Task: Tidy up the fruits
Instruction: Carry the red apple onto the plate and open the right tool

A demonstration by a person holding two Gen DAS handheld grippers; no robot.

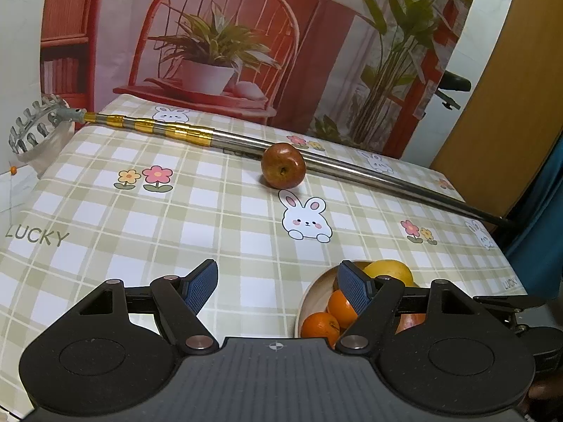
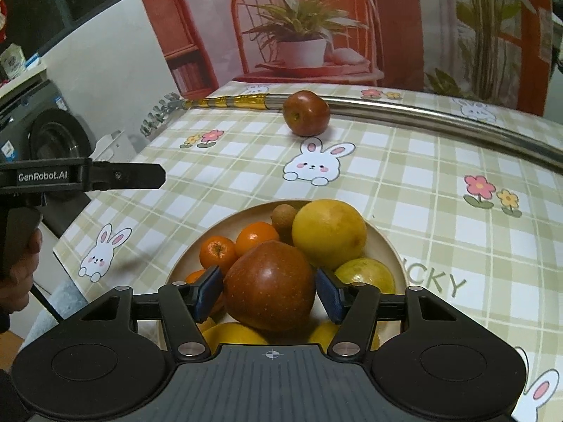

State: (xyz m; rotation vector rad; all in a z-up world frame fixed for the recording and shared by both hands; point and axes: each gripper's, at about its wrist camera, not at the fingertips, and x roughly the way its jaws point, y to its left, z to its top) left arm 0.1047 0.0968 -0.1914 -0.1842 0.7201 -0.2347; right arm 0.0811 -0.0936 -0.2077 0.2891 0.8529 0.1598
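Left wrist view: the left gripper [image 1: 278,286] tilts down over the checked tablecloth [image 1: 176,211], jaws wide with nothing between them. The bowl [image 1: 309,295] of fruit sits at lower right, partly behind its right finger. A lone apple [image 1: 283,170] lies at centre against a metal pole [image 1: 352,167].

Right wrist view: the right gripper [image 2: 269,290] angles down over the bowl [image 2: 385,246], pads clasping a red apple [image 2: 269,285]. A lemon [image 2: 329,234] and oranges [image 2: 217,252] lie behind. A hand [image 2: 21,263] holds the other gripper at the left edge.

A printed backdrop [image 1: 246,35] of a red chair and plants hangs behind the checked tablecloth [image 1: 140,211]
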